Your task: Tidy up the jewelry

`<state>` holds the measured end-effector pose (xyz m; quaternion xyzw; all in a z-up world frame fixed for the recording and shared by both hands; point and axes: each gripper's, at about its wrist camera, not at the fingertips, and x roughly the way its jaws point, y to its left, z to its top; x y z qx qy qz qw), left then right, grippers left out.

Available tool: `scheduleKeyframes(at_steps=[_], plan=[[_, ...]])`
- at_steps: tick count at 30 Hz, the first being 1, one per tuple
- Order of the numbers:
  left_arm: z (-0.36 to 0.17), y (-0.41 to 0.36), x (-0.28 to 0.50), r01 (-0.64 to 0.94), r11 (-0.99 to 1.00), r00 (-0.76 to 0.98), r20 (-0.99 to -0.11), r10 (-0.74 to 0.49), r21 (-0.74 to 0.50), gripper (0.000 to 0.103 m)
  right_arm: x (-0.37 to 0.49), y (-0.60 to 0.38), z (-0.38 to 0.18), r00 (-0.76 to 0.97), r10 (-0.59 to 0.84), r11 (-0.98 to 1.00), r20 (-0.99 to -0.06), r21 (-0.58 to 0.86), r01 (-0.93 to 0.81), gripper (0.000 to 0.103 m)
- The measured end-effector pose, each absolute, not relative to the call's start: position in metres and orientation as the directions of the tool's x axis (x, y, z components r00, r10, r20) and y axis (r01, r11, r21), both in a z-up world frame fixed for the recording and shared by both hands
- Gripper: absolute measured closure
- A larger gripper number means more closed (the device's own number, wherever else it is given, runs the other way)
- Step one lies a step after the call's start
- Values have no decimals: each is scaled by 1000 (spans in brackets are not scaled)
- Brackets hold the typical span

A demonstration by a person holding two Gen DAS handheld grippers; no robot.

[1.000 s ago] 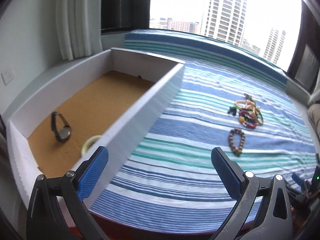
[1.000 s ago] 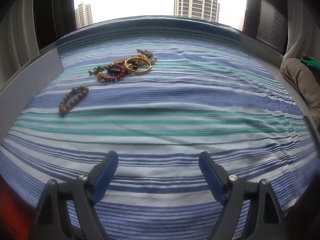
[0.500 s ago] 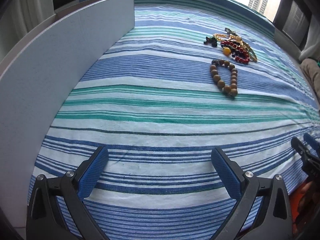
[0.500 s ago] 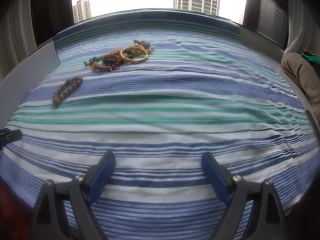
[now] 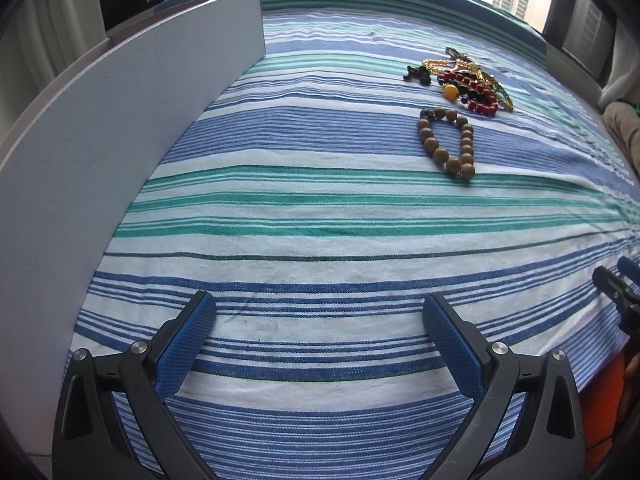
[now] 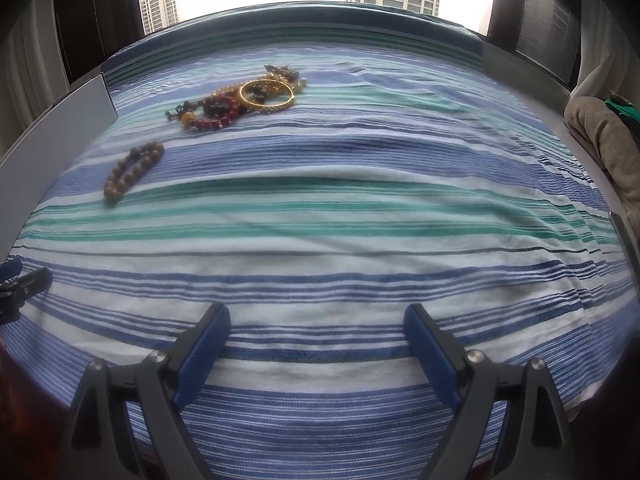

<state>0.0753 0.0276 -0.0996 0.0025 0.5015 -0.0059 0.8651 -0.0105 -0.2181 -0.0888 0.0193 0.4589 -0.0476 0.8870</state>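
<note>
Wood bracelet lies alone on the striped cloth, at about one o'clock from the left gripper and well apart from it; from the right gripper it sits out at ten o'clock. Just beyond it, the pile — red beads, a gold bangle, chains, all overlapping. The white box runs along the cloth's left edge, nine to eleven o'clock from the left gripper. Judgement: the bracelet looks light, round beads on a cord, so limp and likely to roll or slip under a pinch; best taken across one side of the loop, pads straddling a bead or two, pressing into the soft cloth. The pile would probably snag and drag neighbours; the bangle is stiff, likely slippery. Left gripper: jaws wide apart, nothing between them, over bare cloth. Right gripper: jaws just been opening, now wide, nothing between them either — cloth only.
</note>
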Motion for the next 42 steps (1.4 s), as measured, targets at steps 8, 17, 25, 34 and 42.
scheduleKeyframes(at_steps=[8, 17, 25, 34, 42], plan=[[-101, 27, 80, 41, 999, 466, -884, -21, -2, 0, -12, -218, -89, 563, -59, 996, -824, -9, 91, 13], [-101, 26, 81, 54, 999, 462, -886, -25, 0, 0, -12, -218, -88, 563, -54, 997, -825, -10, 81, 12], [-101, 26, 80, 57, 998, 472, -881, -27, 0, 0, -11, -216, -88, 560, -54, 997, -826, -10, 82, 12], [-101, 27, 80, 58, 998, 474, -880, -28, 0, 0, -10, -217, -88, 553, -53, 997, -831, -9, 82, 12], [-101, 26, 79, 57, 998, 473, -881, -27, 0, 0, -10, -217, -88, 548, -52, 996, -835, -6, 85, 12]])
